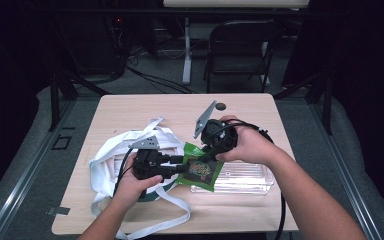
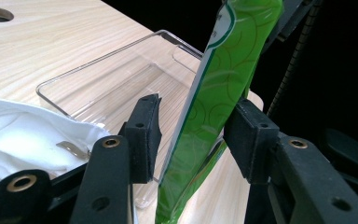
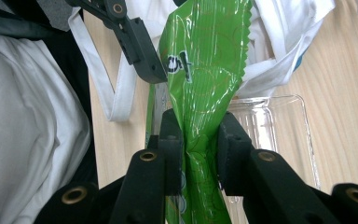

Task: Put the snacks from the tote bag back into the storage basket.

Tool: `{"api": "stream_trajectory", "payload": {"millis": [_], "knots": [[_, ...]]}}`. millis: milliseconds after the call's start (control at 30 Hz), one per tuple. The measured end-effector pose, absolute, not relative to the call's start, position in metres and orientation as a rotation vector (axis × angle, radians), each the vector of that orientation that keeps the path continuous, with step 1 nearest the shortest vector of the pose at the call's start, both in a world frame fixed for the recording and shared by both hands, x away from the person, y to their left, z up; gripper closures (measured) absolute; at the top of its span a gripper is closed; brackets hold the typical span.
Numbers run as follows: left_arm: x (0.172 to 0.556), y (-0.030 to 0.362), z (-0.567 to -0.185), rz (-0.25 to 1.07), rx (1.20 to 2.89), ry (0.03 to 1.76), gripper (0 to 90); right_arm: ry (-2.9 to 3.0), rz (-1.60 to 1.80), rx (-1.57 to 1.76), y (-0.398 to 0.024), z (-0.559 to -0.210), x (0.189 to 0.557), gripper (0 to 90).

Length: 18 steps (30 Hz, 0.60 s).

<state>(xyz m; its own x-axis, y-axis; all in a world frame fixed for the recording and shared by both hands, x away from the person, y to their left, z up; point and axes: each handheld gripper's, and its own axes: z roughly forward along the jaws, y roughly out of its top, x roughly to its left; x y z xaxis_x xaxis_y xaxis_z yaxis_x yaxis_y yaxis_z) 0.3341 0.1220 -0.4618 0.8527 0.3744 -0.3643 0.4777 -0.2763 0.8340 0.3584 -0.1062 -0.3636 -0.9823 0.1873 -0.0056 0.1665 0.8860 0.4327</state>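
Observation:
A green snack packet (image 1: 200, 172) hangs just above the table between the two hands. My right gripper (image 1: 207, 155) comes down from above and is shut on it; in the right gripper view both pads of that gripper (image 3: 200, 149) press the packet (image 3: 205, 70). My left gripper (image 1: 180, 165) reaches in from the left. In the left gripper view the packet (image 2: 214, 107) stands on edge between the jaws of the left gripper (image 2: 198, 135); the left pad stands clear of it and the right pad is at its side. One left finger (image 3: 144, 60) sits beside the packet.
A clear plastic tray (image 1: 245, 180) lies on the wooden table (image 1: 145, 107) under and right of the packet. A white cloth bag (image 1: 115, 155) with long straps lies at the left. A folding chair (image 1: 240, 50) stands beyond the far edge.

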Motion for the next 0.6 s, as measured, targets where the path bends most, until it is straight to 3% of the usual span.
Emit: {"api": "stream_trajectory", "payload": {"millis": [600], "knots": [[0.3378, 0.1296, -0.4613, -0.101, 1.877, 0.672, 53.4, 2.967, 0.663, 0.307, -0.1147, -0.3557, 0.3615, 74.8]]}}
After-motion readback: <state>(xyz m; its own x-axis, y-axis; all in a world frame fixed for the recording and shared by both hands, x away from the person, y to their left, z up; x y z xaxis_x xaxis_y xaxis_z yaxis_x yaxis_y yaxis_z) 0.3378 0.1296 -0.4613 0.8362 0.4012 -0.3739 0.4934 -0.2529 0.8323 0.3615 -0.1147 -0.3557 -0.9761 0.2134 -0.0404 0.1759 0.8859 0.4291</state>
